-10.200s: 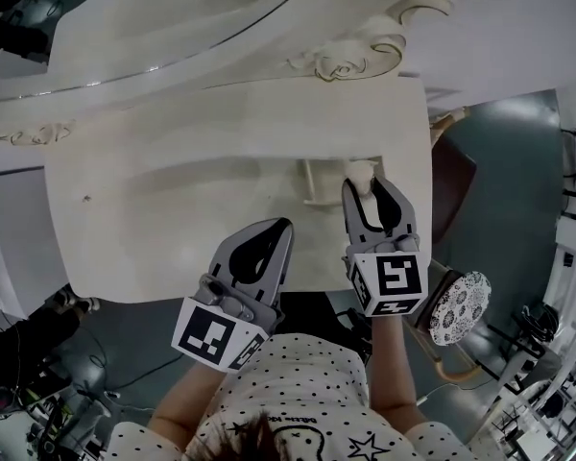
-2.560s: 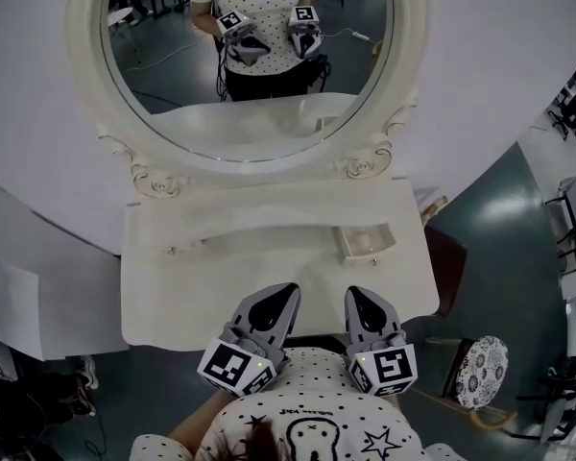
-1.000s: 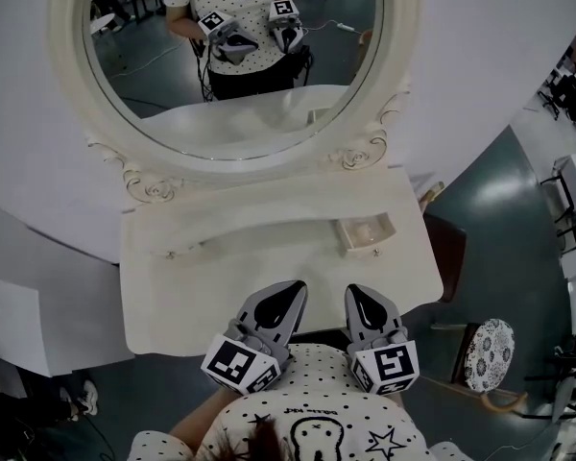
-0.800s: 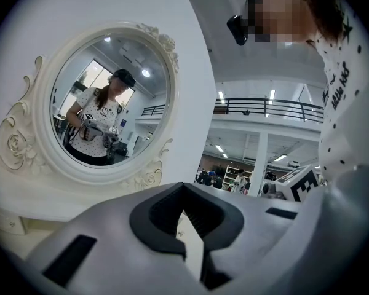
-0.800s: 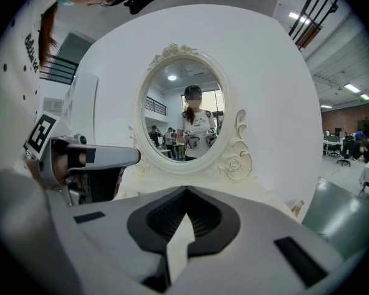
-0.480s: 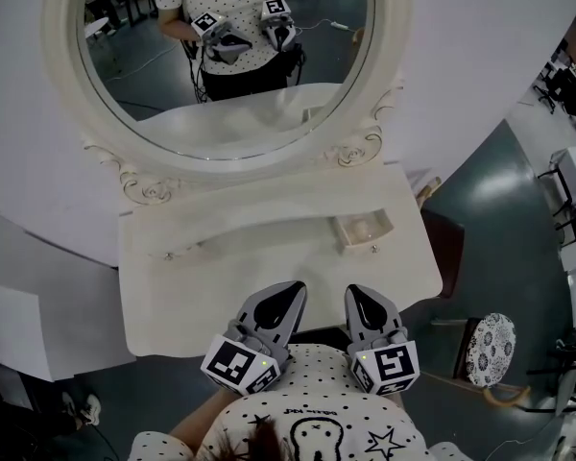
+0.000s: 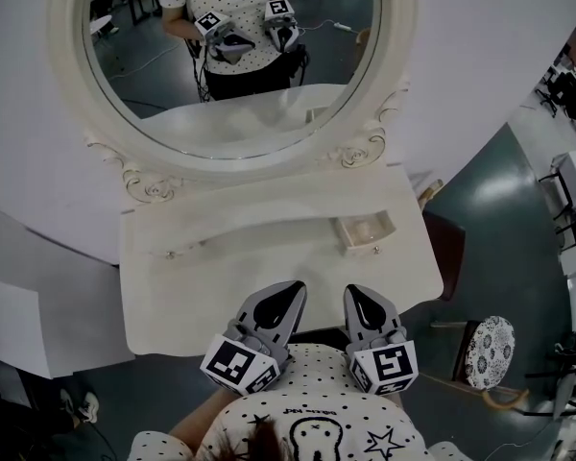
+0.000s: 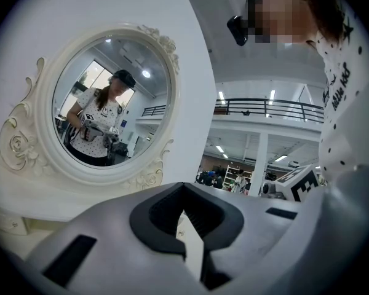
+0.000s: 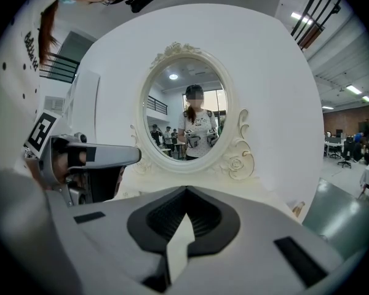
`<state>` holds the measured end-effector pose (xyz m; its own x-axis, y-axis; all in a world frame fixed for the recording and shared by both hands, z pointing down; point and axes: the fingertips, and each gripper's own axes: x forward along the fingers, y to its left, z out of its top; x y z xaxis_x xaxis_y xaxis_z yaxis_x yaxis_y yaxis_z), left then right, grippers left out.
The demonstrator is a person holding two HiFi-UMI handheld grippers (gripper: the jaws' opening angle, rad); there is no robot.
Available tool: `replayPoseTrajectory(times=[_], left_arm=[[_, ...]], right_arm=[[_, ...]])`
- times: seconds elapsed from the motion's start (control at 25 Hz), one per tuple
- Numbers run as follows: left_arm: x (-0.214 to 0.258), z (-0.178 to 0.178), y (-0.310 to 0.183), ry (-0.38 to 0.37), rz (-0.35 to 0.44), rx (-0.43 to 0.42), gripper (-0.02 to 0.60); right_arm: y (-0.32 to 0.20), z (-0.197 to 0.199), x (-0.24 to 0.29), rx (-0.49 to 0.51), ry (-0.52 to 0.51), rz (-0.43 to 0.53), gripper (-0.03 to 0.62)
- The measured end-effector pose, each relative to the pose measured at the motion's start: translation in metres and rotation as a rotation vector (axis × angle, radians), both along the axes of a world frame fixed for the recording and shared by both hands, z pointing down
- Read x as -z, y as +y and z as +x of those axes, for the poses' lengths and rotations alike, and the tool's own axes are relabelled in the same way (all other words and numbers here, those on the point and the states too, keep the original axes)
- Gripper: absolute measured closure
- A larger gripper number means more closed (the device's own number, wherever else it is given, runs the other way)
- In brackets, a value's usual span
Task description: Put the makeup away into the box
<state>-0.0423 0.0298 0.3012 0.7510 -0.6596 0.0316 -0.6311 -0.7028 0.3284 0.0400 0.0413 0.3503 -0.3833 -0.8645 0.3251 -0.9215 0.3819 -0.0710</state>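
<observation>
**Apparently nearly done: fingers empty, box open**

Seemingly the putting-away itself is over. The left gripper (image 7: 290, 291) and the right gripper (image 7: 358, 296) hang side by side just off the near edge of the desk (image 7: 221, 286), close to the person's body. Each gripper's own view shows its fingers pressed together with nothing pinched between them.

The small box (image 7: 372, 245) stands open on the right part of the desk, below the oval mirror (image 7: 230, 56) and well apart from both grippers. A pale shape (image 7: 363, 227) inside it is probably the makeup, though it is too small to tell for certain. No loose makeup shows anywhere else on the desk top.

By my reading, the item is already stowed. What could be left is shutting the box, if the task calls for that at all.
</observation>
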Motion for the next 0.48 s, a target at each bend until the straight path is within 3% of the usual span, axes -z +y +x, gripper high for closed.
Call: replayPoseTrajectory(times=[0.48], left_arm=[[0.0001, -0.0041, -0.0046, -0.002, 0.005, 0.006, 0.586]], right_arm=[[-0.0058, -0.0056, 0.0004, 0.013, 0.001, 0.006, 0.588]])
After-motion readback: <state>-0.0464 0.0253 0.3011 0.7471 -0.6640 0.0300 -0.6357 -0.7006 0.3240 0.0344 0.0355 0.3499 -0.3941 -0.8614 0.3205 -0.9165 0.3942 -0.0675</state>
